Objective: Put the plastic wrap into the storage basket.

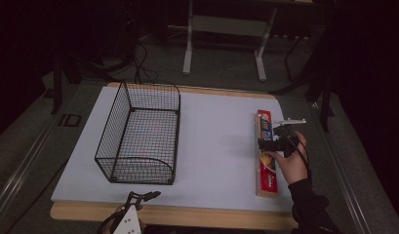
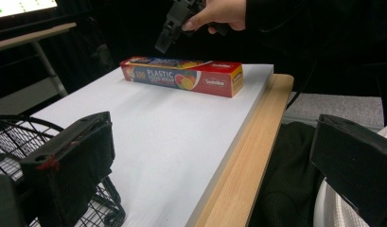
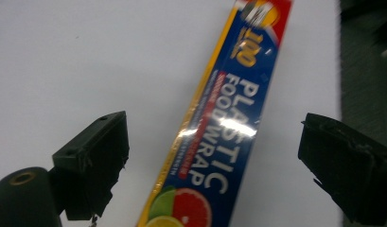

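High view, near edge first: I saw my left hand-held gripper (image 1: pixel 147 196) hanging low over the tabletop's (image 1: pixel 216 131) wooden front lip, its jaws spread apart with nothing between them. Just beyond it stood the black wire basket (image 1: pixel 141 134) on the white surface, left of centre, its low curved end toward me. In the left gripper view the basket's (image 2: pixel 11 142) rim sat beside the left jaw.

Farther right, my right hand (image 1: pixel 292 163) held the right hand-held gripper (image 1: pixel 275 142) over the middle of the plastic wrap box (image 1: pixel 267 153). That box lay flat along the tabletop's right edge, well apart from the basket. In the right gripper view the jaws stood wide on either side of the box (image 3: pixel 224 127), released, not touching it.
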The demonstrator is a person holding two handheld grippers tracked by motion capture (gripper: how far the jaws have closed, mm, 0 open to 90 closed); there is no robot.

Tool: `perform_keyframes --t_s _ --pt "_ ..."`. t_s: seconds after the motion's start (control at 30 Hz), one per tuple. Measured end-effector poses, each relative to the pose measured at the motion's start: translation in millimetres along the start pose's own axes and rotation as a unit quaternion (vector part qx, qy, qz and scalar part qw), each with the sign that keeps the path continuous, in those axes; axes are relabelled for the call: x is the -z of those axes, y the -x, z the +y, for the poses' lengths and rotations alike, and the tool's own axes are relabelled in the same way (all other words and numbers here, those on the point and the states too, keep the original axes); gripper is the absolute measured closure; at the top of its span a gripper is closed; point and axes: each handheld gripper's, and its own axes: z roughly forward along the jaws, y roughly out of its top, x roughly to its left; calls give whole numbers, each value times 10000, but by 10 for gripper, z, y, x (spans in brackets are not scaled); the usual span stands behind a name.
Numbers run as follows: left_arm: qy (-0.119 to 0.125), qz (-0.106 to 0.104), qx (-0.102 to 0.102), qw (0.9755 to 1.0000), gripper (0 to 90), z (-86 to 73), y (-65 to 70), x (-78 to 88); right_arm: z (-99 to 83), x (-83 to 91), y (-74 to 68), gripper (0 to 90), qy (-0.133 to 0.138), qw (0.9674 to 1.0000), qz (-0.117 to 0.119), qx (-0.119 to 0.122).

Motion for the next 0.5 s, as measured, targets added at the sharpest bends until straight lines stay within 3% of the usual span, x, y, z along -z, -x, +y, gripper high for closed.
perform_keyframes --t_s 0.13,0.23,0.37,0.5 --pt "27 -1 1 10000 12 3 0 4 30 -99 24 129 -454 9985 190 -230" --pt "14 -4 8 10000 12 1 -4 3 64 -139 28 133 -632 9976 39 -274" --pt "36 0 -2 10000 12 3 -1 5 133 -181 80 174 -829 9953 10 -505" --pt "30 -8 5 10000 12 2 -2 4 193 -237 141 175 -1119 9909 139 -737"
